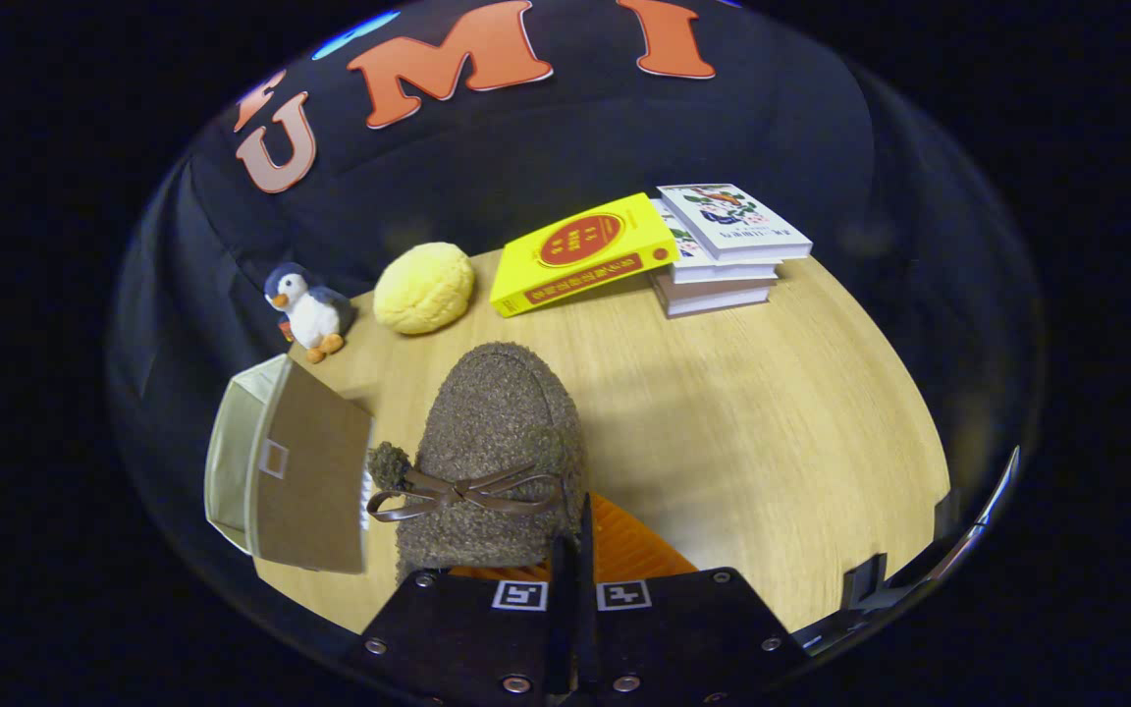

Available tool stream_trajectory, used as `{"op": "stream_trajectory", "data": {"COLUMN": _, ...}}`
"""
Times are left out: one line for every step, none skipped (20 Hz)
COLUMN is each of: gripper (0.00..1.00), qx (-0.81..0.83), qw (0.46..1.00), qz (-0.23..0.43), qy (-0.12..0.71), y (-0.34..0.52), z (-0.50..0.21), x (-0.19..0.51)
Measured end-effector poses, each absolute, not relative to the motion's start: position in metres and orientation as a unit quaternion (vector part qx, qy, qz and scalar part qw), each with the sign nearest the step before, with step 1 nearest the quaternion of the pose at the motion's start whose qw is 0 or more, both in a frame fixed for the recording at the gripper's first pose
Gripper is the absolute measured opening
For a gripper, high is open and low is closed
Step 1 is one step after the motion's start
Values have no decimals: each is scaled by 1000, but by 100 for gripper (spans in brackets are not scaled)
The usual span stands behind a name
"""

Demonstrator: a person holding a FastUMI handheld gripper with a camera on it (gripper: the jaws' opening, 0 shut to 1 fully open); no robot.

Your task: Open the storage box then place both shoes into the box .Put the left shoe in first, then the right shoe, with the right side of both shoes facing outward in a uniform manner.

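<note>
Tool [573, 550] clamped on brown shoe [497, 442]

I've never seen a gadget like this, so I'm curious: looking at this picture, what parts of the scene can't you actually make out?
- Shoe, gripper view: its heel and opening are hidden behind the gripper; whether both fingers press it cannot be told.
- Storage box: its inside is hidden by its flap.
- Stacked books: the lower covers are hidden under the top one.
- Yellow book: the print is too small.

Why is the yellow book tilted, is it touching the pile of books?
Touching. In the gripper view, the yellow book leans with its raised edge resting on the book stack.
</note>
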State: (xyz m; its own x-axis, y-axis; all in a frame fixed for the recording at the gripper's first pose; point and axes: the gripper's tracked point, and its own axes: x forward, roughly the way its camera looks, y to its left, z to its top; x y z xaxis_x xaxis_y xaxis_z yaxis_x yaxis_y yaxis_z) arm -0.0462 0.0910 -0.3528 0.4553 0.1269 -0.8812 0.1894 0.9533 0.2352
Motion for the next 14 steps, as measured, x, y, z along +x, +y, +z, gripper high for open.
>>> {"op": "stream_trajectory", "data": {"gripper": 4, "qx": 157, "qw": 840, "qz": -10, "qy": 520, "y": 109, "z": -342, "x": -41}}
{"op": "stream_trajectory", "data": {"gripper": 4, "qx": 157, "qw": 841, "qz": -1, "qy": 519, "y": 128, "z": -332, "x": -36}}
{"op": "stream_trajectory", "data": {"gripper": 4, "qx": 155, "qw": 841, "qz": 6, "qy": 518, "y": 146, "z": -325, "x": -32}}
{"op": "stream_trajectory", "data": {"gripper": 4, "qx": 153, "qw": 841, "qz": 14, "qy": 519, "y": 166, "z": -319, "x": -28}}
{"op": "stream_trajectory", "data": {"gripper": 4, "qx": 151, "qw": 841, "qz": 22, "qy": 520, "y": 187, "z": -314, "x": -24}}
{"op": "stream_trajectory", "data": {"gripper": 4, "qx": 150, "qw": 839, "qz": 32, "qy": 521, "y": 209, "z": -310, "x": -20}}
{"op": "stream_trajectory", "data": {"gripper": 4, "qx": 147, "qw": 839, "qz": 40, "qy": 523, "y": 230, "z": -307, "x": -15}}
{"op": "stream_trajectory", "data": {"gripper": 4, "qx": 143, "qw": 838, "qz": 50, "qy": 524, "y": 251, "z": -303, "x": -10}}
{"op": "stream_trajectory", "data": {"gripper": 4, "qx": 139, "qw": 838, "qz": 57, "qy": 525, "y": 271, "z": -301, "x": -6}}
{"op": "stream_trajectory", "data": {"gripper": 4, "qx": 137, "qw": 837, "qz": 65, "qy": 526, "y": 289, "z": -299, "x": -2}}
{"op": "stream_trajectory", "data": {"gripper": 4, "qx": 135, "qw": 836, "qz": 71, "qy": 527, "y": 307, "z": -298, "x": 1}}
{"op": "stream_trajectory", "data": {"gripper": 4, "qx": 133, "qw": 836, "qz": 75, "qy": 527, "y": 323, "z": -299, "x": 6}}
{"op": "stream_trajectory", "data": {"gripper": 4, "qx": 127, "qw": 837, "qz": 77, "qy": 527, "y": 336, "z": -302, "x": 11}}
{"op": "stream_trajectory", "data": {"gripper": 4, "qx": 119, "qw": 837, "qz": 79, "qy": 528, "y": 347, "z": -306, "x": 15}}
